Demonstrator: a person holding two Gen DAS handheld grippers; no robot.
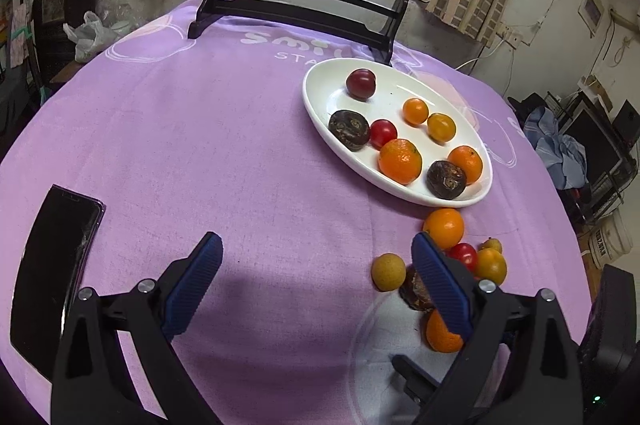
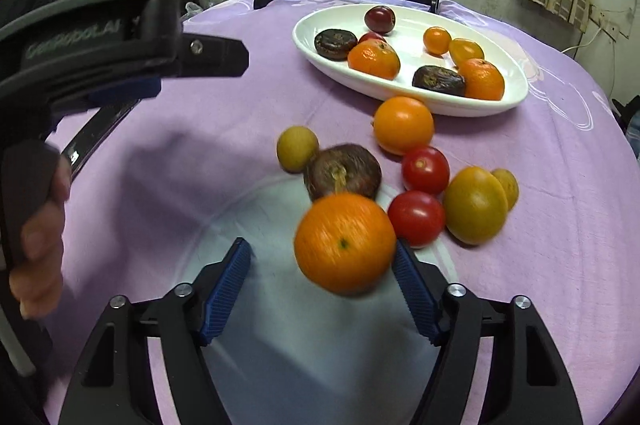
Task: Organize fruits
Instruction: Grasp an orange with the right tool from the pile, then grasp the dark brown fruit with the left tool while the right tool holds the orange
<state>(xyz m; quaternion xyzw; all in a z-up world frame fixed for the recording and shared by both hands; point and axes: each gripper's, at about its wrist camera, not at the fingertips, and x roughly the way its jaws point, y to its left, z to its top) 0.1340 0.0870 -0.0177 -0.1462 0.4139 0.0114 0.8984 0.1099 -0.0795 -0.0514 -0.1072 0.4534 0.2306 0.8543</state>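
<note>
The mandarin (image 2: 345,243), judged light and soft-skinned, sits ungripped between the spread right gripper (image 2: 322,261); mid-girth hold advised. The left gripper (image 1: 316,257) is spread, empty.

Left hand-held gripper (image 1: 316,257) hangs wide open over the purple-clothed counter (image 1: 200,129) — nothing between its blue pads. White oval dish (image 1: 320,105) holds eight fruits; loose fruit (image 1: 444,227) clusters just below it — black phone (image 1: 52,265) far left.
</note>
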